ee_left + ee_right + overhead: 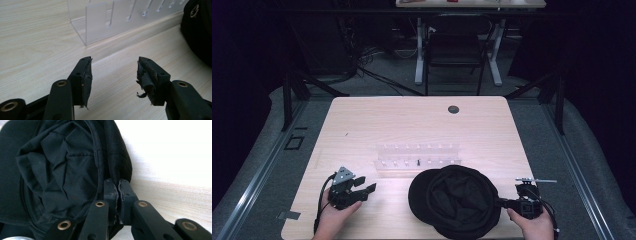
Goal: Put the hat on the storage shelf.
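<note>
Right gripper (117, 186) fingers pinching black cap (62, 165) rim, no legible writing

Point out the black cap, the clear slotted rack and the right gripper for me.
black cap (457, 200), high view, on its crumpled inner lining.
clear slotted rack (417, 159), high view, on its front wall.
right gripper (118, 185), right gripper view, at the tips, shut on the cap's rim.

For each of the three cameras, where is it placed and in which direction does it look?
High view: above the person's side, looking forward and down on the table; both hands, left gripper, right gripper.
Left gripper view: on the left gripper, jaws apart, facing the clear slotted rack.
Right gripper view: on the right gripper, jaws pinching the black cap's edge.
Shared: cap, tabletop.
</note>
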A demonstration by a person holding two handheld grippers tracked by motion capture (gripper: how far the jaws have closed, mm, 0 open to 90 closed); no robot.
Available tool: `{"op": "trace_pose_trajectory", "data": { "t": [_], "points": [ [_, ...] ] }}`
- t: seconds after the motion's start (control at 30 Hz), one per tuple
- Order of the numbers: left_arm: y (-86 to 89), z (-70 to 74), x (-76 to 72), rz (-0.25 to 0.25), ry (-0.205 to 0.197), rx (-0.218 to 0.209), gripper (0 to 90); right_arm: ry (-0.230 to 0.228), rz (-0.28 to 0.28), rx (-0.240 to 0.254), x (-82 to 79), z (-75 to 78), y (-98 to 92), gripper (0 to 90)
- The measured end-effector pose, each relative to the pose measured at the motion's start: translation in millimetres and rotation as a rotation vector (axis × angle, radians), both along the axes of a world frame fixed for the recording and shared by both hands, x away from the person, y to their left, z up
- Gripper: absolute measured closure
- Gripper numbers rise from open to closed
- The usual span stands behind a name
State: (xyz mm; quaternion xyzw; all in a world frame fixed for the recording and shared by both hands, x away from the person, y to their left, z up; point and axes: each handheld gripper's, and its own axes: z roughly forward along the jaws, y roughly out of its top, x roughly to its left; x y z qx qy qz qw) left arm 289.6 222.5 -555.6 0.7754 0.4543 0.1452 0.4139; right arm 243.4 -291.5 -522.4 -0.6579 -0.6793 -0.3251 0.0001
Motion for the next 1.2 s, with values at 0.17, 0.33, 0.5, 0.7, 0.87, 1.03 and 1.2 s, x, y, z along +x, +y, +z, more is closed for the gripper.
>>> {"op": "trace_pose_trajectory", "data": {
  "t": [0.17,0.33,0.5,0.7,0.87,1.03,1.2],
  "points": [
    [-0.1,-0.2,0.1,0.0,0.0,0.0,45.8,-0.018,-0.003,0.021,-0.6,5.1,-1.5,87.3],
    [-0.7,-0.6,0.6,-0.002,0.0,0.002,45.8,-0.031,0.008,0.059,-0.2,13.5,-3.8,87.6],
    [-2.0,-0.8,0.7,-0.006,0.004,0.008,45.8,-0.048,0.009,0.069,0.9,19.2,-5.2,87.8],
    [-2.0,-1.2,0.9,-0.004,0.002,0.005,45.8,-0.064,0.004,0.082,1.5,26.7,-5.9,87.9],
    [-2.3,-1.4,1.2,-0.007,0.005,0.008,45.8,-0.075,0.026,0.076,2.1,33.4,-3.0,87.8],
    [-2.4,-1.5,1.1,-0.008,0.004,0.01,45.9,-0.088,0.048,0.082,3.1,41.1,0.1,88.0],
    [-2.1,-1.4,1.0,-0.004,0.002,0.004,45.9,-0.083,0.051,0.101,4.2,45.8,0.8,87.8]
  ]
}}
